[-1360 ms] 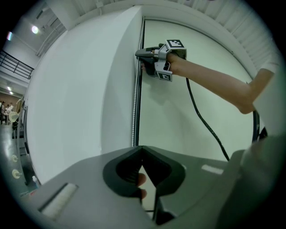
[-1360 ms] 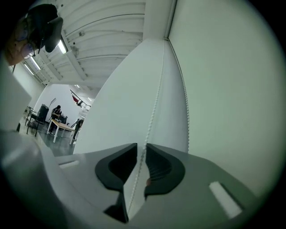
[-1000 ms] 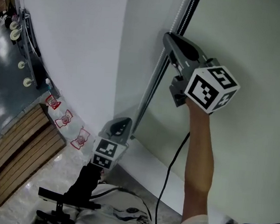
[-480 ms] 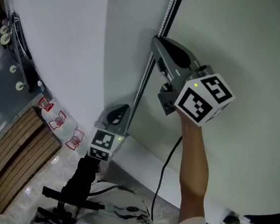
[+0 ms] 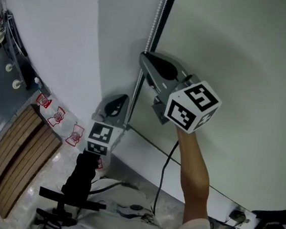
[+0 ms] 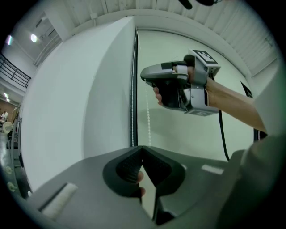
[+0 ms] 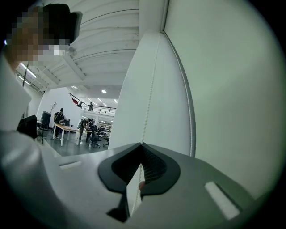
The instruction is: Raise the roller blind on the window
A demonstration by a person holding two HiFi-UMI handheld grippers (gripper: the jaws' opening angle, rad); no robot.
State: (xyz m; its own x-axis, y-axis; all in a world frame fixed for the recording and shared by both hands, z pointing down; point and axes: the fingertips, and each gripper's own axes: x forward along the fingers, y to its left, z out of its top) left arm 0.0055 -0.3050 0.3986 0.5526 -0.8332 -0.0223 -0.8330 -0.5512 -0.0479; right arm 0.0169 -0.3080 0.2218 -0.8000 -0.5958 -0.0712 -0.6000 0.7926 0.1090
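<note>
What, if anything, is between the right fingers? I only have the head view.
Observer: The right gripper has its fingers together on the bead chain, which runs straight up from them.
Operator: And the left one?
Observer: The left gripper is shut as well; one strand of the chain comes down to where its fingers meet.
Operator: Anything off to the side that I'm missing?
Observer: The right gripper view shows people at desks in an open hall beyond the wall edge.
</note>
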